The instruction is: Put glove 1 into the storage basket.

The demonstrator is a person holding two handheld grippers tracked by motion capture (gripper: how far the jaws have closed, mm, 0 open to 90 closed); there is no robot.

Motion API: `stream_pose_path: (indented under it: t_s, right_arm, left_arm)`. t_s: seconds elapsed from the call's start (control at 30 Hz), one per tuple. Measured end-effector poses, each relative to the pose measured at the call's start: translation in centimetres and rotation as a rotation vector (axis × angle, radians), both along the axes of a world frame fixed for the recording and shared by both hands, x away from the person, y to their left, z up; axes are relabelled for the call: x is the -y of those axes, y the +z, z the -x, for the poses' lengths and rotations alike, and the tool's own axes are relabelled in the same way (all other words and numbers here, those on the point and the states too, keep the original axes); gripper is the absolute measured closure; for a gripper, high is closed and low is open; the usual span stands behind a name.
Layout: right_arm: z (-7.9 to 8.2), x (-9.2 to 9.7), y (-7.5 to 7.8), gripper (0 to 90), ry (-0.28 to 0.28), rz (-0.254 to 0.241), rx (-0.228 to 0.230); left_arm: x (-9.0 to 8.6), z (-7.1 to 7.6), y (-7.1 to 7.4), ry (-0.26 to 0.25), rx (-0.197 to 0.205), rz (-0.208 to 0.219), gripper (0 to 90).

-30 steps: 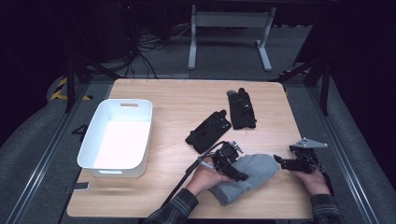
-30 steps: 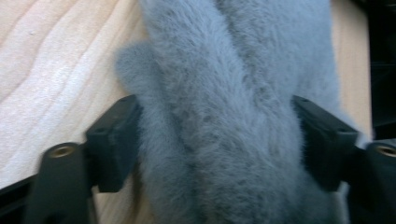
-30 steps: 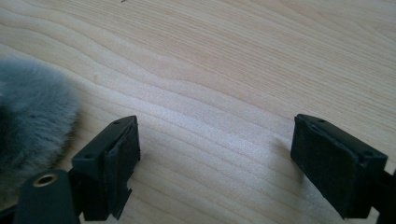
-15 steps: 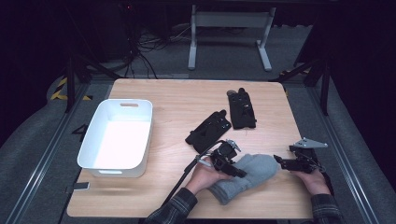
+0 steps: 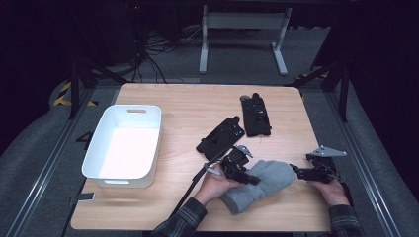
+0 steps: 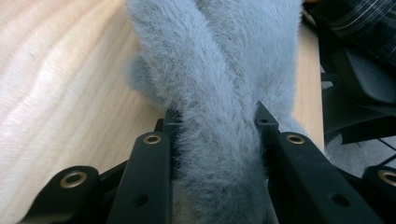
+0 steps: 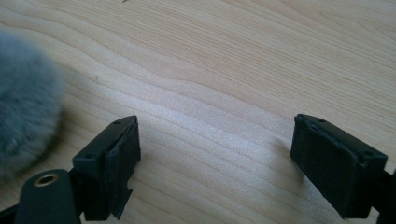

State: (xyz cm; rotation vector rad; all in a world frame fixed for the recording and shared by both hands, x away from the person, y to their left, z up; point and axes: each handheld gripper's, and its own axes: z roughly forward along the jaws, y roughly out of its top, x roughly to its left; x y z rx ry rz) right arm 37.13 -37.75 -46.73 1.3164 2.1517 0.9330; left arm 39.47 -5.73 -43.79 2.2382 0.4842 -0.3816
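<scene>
1. Grey and fuzzy, the mitten (image 5: 262, 185) lies on the desk (image 5: 188, 103) at its near edge. Your left hand-held gripper (image 5: 245, 178) has just been closing and now pinches a fold of its pile, seen bunched between the jaws in the left gripper view (image 6: 219, 154).
2. Your right hand-held gripper (image 5: 298, 171) rests just beside the mitten's far end, jaws spread with bare wood between them; the fur (image 7: 25, 116) sits off to its left.
3. The pinch may hold fluff rather than fabric, so a quick lift could let the mitten slip free.
4. Lifting by that one fold would leave the rest dangling, and it could drag off the near edge.
5. The left pads are buried in the pile, so how deep the grip goes can't be judged.
6. Beyond your left hand-held gripper lie two black gloves (image 5: 221, 138) (image 5: 257, 116), their details hard to make out, and a white tub (image 5: 101, 163) farther off.
</scene>
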Motion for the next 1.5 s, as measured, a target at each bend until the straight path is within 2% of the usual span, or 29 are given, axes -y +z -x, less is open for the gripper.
stream_pose_path:
  t_s: [0.13,0.17,0.6,0.77,0.8,1.1,1.27,1.3,1.5]
  right_arm:
    - [0.0,0.0,0.0,16.4,0.0,0.0,0.0]
    - [0.0,0.0,0.0,16.4,0.0,0.0,0.0]
    - [0.0,0.0,0.0,16.3,0.0,0.0,0.0]
    - [0.0,0.0,0.0,16.3,0.0,0.0,0.0]
    - [0.0,0.0,0.0,16.3,0.0,0.0,0.0]
    - [0.0,0.0,0.0,16.3,0.002,0.001,0.001]
    - [0.0,0.0,0.0,16.3,0.002,0.001,0.001]
    - [0.0,0.0,0.0,16.3,0.002,0.001,0.001]
    - [0.0,0.0,0.0,16.3,0.002,0.001,0.001]
  left_arm:
    - [-1.0,-0.3,1.5,0.005,0.022,0.019,69.0]
    - [-1.0,-0.3,1.5,0.005,0.022,0.019,69.0]
    - [-5.1,-1.7,5.2,0.079,0.059,0.041,69.1]
    - [-7.0,-1.9,7.1,0.121,0.085,0.051,69.1]
    - [-7.0,-1.9,7.1,0.121,0.085,0.051,69.1]
    - [-10.6,-2.3,9.5,0.183,0.101,0.066,69.0]
    - [-12.5,-2.6,10.8,0.217,0.118,0.068,68.9]
    - [-13.4,-2.6,11.3,0.229,0.128,0.066,68.9]
    - [-15.4,-2.7,12.3,0.27,0.14,0.066,68.7]
